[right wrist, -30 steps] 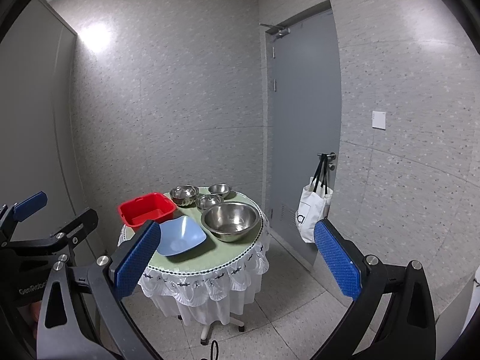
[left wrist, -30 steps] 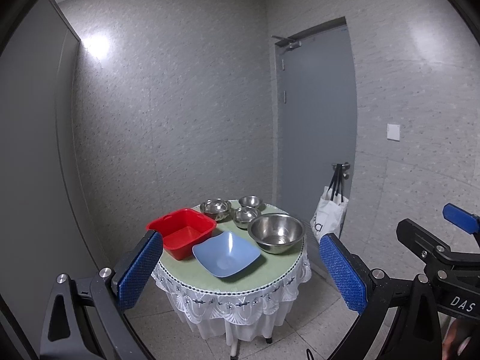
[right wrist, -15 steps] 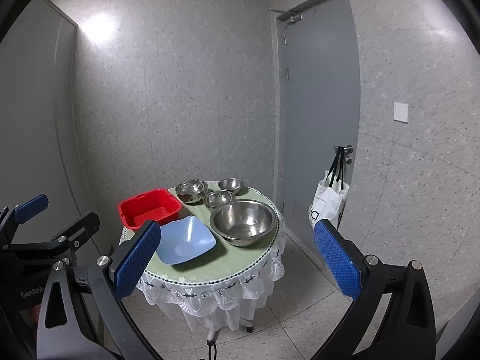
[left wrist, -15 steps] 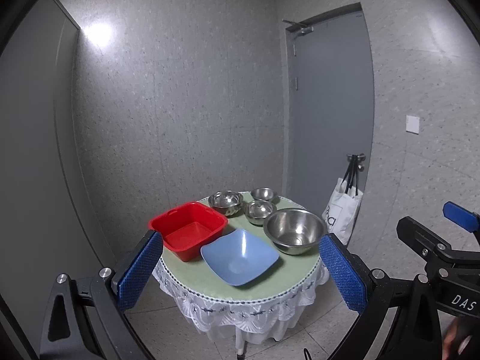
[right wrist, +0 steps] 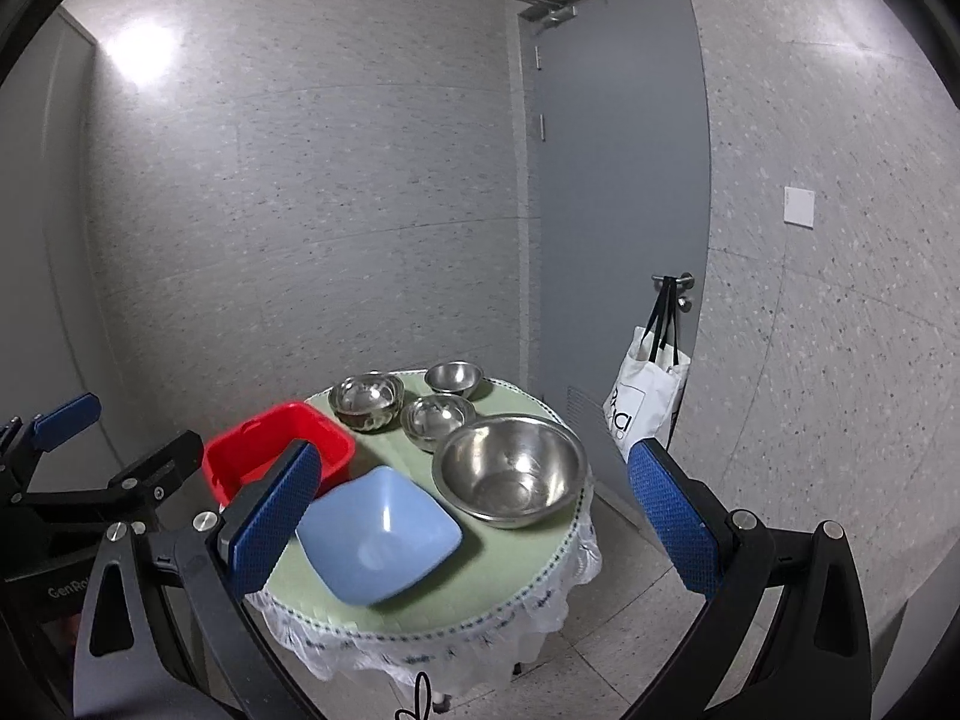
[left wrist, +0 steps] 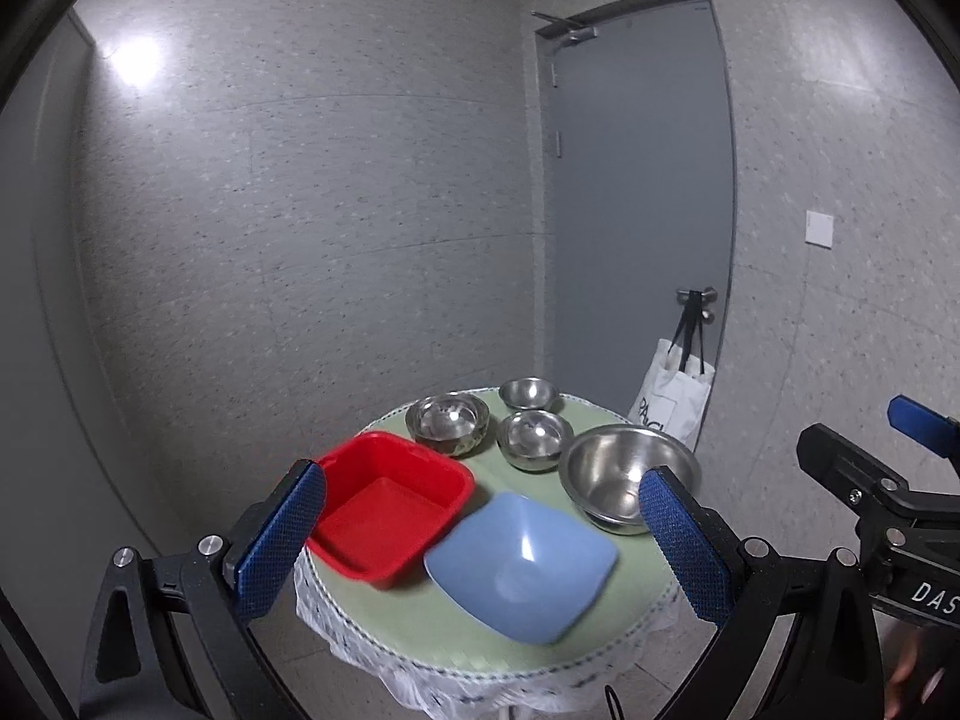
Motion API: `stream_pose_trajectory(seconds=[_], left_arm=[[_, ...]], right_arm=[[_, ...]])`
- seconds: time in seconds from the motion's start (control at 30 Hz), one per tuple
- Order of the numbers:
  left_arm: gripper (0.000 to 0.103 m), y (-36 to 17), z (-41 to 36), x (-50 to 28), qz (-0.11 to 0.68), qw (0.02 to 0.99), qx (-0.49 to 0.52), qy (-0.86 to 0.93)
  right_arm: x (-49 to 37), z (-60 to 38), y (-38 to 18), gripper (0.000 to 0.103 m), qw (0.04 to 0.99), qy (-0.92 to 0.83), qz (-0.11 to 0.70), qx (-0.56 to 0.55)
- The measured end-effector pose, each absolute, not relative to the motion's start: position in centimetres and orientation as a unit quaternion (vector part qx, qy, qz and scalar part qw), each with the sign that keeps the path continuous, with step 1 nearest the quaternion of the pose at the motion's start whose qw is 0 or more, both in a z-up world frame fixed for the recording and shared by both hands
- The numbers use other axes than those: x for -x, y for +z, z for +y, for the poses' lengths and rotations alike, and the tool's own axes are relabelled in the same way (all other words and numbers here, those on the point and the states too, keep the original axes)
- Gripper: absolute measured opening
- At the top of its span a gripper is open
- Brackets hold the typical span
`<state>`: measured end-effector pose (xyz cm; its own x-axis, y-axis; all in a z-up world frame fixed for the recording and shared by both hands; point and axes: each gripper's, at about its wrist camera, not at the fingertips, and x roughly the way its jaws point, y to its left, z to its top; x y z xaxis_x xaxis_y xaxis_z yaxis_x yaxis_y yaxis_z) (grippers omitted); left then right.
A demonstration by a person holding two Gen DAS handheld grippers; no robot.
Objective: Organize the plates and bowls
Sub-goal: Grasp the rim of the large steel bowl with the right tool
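Note:
A small round table [left wrist: 420, 630] with a green top carries a red square tub [left wrist: 384, 504], a blue square bowl [left wrist: 522, 561], a large steel bowl [left wrist: 627, 483] and three small steel bowls [left wrist: 447, 420], [left wrist: 534, 435], [left wrist: 527, 391]. The same set shows in the right wrist view: red tub [right wrist: 264, 450], blue bowl [right wrist: 378, 534], large steel bowl [right wrist: 510, 468]. My left gripper [left wrist: 480, 546] is open and empty, short of the table. My right gripper [right wrist: 474, 516] is open and empty, also short of it.
A grey door [left wrist: 636, 192] stands behind the table, with a white tote bag [left wrist: 675, 390] hanging from its handle. Speckled grey walls close in on both sides. A lace cloth edge [right wrist: 480, 630] hangs round the table. Tiled floor [right wrist: 630, 630] lies to the right.
Both grippers have moved closer to the table and tilted down a little; the bowls now look larger and lower in both views. Nothing on the table has moved.

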<state>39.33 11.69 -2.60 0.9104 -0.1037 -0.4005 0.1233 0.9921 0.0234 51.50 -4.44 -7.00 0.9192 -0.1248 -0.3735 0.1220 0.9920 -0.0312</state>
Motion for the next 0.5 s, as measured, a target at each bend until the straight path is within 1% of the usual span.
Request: stream_pose_trajectory(seconds=[0.23, 0.4, 0.5], left_arm=[[0.102, -3.5, 17.0, -45.1, 0.218, 0.972, -0.028, -0.088], [0.102, -4.4, 20.0, -49.0, 0.251, 0.96, 0.012, -0.123], [0.102, -5.0, 21.4, -51.1, 0.269, 0.957, 0.016, -0.111]], right_arm=[[-55.2, -2.1, -8.2, 0.103, 0.975, -0.089, 0.203, -0.005], [-57.4, -1.6, -9.7, 0.103, 0.969, -0.102, 0.224, 0.003], [-58.5, -2.4, -10.9, 0.103, 0.965, -0.111, 0.238, 0.009]])
